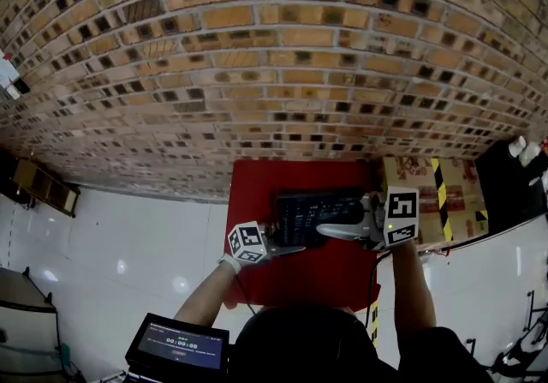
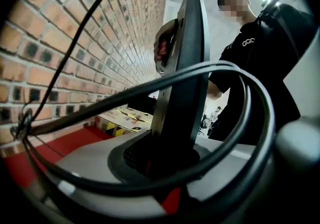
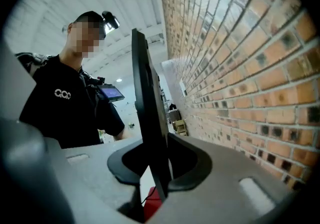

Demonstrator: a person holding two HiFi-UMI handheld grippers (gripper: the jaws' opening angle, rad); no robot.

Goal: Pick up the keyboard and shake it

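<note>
Between its two grey jaws the left gripper point(image 1: 294, 248) point(image 2: 165, 164) clamps one end of the flat black keyboard point(image 1: 315, 212) point(image 2: 182, 77). The right gripper point(image 1: 332, 233) point(image 3: 159, 168) pinches the opposite end, where the keyboard point(image 3: 147, 113) shows edge-on. A looping black cable point(image 2: 245, 102) curves across the left gripper view. The keyboard hangs between both grippers above the red table top point(image 1: 257, 193). A cardboard box with yellow-black tape point(image 1: 432, 188) stands just right of the table, against the brick wall point(image 1: 257, 47).
</note>
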